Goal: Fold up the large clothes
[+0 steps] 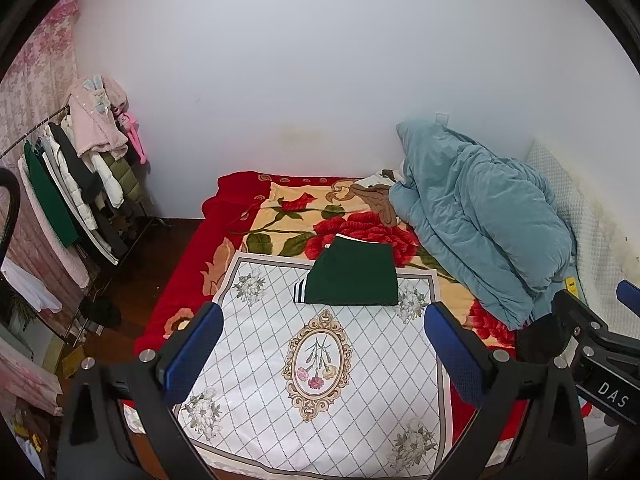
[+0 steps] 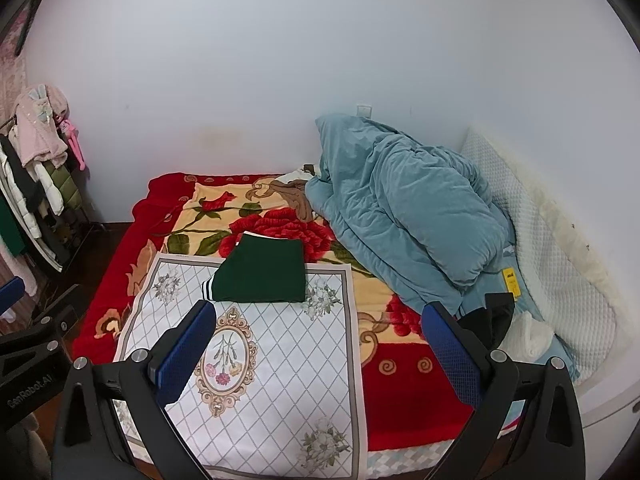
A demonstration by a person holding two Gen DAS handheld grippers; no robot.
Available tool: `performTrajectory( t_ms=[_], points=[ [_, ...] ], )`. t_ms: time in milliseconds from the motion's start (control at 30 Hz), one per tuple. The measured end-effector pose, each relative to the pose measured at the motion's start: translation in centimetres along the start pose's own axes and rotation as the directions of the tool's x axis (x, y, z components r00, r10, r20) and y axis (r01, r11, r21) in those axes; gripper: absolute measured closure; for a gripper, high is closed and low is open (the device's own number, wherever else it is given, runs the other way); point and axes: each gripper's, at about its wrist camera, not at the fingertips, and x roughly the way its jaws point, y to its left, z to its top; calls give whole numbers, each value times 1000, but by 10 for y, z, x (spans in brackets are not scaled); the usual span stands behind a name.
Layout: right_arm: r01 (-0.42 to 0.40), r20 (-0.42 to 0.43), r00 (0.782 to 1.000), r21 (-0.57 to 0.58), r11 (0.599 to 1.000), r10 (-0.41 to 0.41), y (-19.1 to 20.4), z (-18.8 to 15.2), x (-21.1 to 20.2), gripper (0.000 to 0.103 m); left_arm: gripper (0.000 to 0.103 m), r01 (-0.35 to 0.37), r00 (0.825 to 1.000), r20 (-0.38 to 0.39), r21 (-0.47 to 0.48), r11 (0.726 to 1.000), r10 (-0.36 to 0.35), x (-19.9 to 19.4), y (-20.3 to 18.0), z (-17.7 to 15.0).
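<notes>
Dark green folded garment [image 1: 352, 276] [image 2: 262, 276] with striped cuff lies on the far edge of a white floral cloth [image 1: 320, 360] [image 2: 260, 360] spread over the red rose blanket [image 1: 288, 216]. Left tongs [image 1: 324, 352] and right tongs [image 2: 320, 348] hover above, both spread wide, holding nothing.

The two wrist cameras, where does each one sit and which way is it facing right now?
Left wrist view: rides the left hand-held gripper, held above the bed's near edge, looking along its open blue fingers at the folded green garment on the white floral cloth; the right hand-held gripper shows at its right edge.
Right wrist view: rides the right hand-held gripper, same heading, set further right; the left hand-held gripper shows at its left edge.
Shared: green garment, white cloth, teal quilt, red floral blanket, clothes rack.
</notes>
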Motion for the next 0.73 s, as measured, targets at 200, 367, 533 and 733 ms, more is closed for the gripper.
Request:
performTrajectory(
  t_ms=[200, 367, 533, 733],
  points=[
    [2, 1, 1000, -4, 1000, -2, 0, 1, 0, 0, 0, -1, 1000, -2, -2, 1000, 1, 1, -1, 1],
    [1, 4, 1000, -4, 1000, -1, -1, 2, -1, 0, 0, -4, 1000, 0, 0, 1000, 4, 1, -4, 1],
    [-3, 4, 1000, -1, 1000, 3, -3, 4, 2, 0, 0, -5, 1000, 2, -1, 1000, 5, 1, -4, 1],
    [-3, 5, 1000, -5, 1000, 3, -6, 9, 5, 0, 0, -5, 1000, 1, -4, 1000, 5, 1, -5, 2]
  ],
)
